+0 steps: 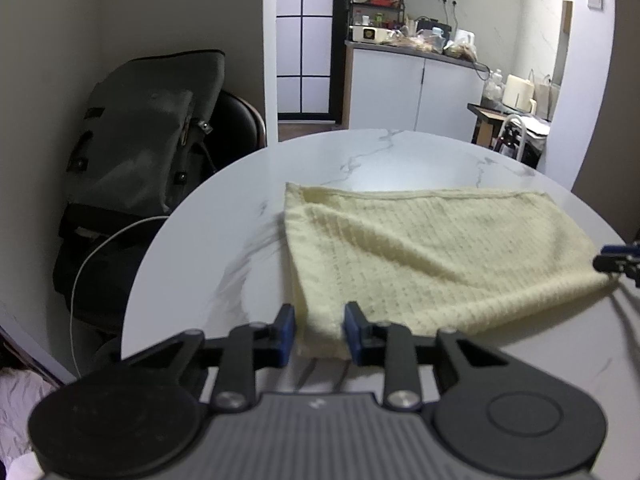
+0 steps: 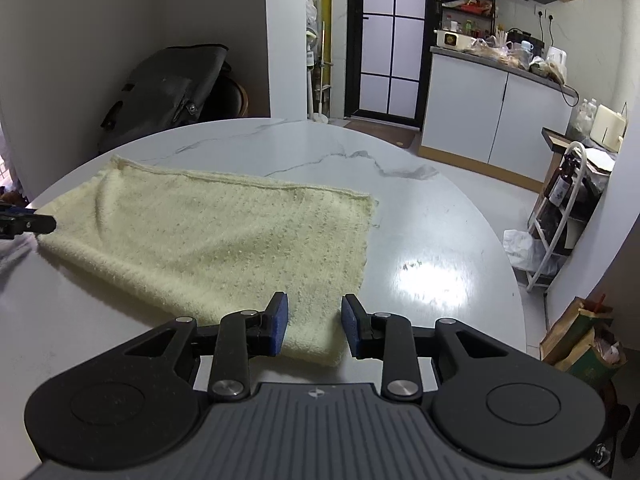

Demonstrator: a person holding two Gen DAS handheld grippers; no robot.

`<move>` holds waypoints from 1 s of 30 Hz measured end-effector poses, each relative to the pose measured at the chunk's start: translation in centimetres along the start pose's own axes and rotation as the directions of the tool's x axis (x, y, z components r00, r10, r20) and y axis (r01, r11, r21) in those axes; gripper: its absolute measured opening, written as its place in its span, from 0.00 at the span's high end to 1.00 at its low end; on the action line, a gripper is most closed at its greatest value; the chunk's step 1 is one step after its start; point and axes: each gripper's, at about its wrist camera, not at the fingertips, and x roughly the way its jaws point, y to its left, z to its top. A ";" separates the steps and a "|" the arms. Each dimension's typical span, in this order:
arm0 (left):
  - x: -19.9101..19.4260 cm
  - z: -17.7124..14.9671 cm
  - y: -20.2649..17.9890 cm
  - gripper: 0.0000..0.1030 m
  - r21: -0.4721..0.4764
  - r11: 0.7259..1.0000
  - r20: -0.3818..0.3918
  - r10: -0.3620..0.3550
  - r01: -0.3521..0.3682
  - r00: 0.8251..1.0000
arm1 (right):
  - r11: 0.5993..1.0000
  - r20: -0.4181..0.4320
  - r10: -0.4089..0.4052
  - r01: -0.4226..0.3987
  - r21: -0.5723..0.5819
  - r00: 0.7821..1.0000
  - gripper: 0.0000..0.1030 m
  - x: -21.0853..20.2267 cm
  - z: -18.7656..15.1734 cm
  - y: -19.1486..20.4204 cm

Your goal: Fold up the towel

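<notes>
both tongs gape wide, the left tongs (image 1: pixel 319 330) and right tongs (image 2: pixel 314 322) each straddling a near corner of the yellow towel (image 1: pixel 420 252) on the marble worktop (image 2: pixel 420 220).

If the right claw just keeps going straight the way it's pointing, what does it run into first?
The right claw stands open with the near corner of the yellow towel already between its pads. Going straight on, it would meet that towel first, sliding further over it along the marble table; height above the cloth is hard to judge.

Countertop clutter (image 1: pixel 416 36) too small
</notes>
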 end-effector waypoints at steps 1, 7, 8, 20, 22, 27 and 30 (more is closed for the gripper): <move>0.0 0.0 0.1 0.67 -0.003 1.000 0.002 0.005 -0.005 1.000 | 1.000 -0.001 -0.001 0.001 -0.004 1.000 0.68 -0.2 -0.1 0.2; 0.0 0.0 0.1 0.66 -0.032 0.999 0.016 0.041 -0.041 0.999 | 1.000 0.000 0.003 -0.003 -0.005 1.000 0.68 -1.0 -0.7 0.8; 0.2 0.0 0.2 0.66 -0.038 0.998 0.018 0.042 -0.041 0.999 | 1.000 -0.001 0.005 -0.005 -0.002 1.000 0.68 -1.1 -0.7 0.8; 0.8 0.1 0.8 0.66 -0.033 0.998 0.025 0.050 -0.049 0.998 | 1.000 -0.005 0.015 -0.015 -0.001 1.000 0.68 -2.9 -2.2 2.0; 0.6 0.0 0.7 0.66 -0.031 0.998 0.037 0.056 -0.055 0.998 | 1.000 -0.006 0.016 -0.016 -0.003 1.000 0.68 -3.2 -2.4 2.2; -0.2 0.1 0.8 0.66 -0.023 0.998 0.052 0.058 -0.057 0.997 | 1.000 -0.010 0.023 -0.023 -0.012 1.000 0.68 -3.8 -2.8 3.1; -0.9 0.2 0.7 0.66 -0.021 0.999 0.067 0.046 -0.045 0.997 | 0.999 -0.012 0.031 -0.031 -0.015 0.999 0.68 -4.2 -3.1 3.5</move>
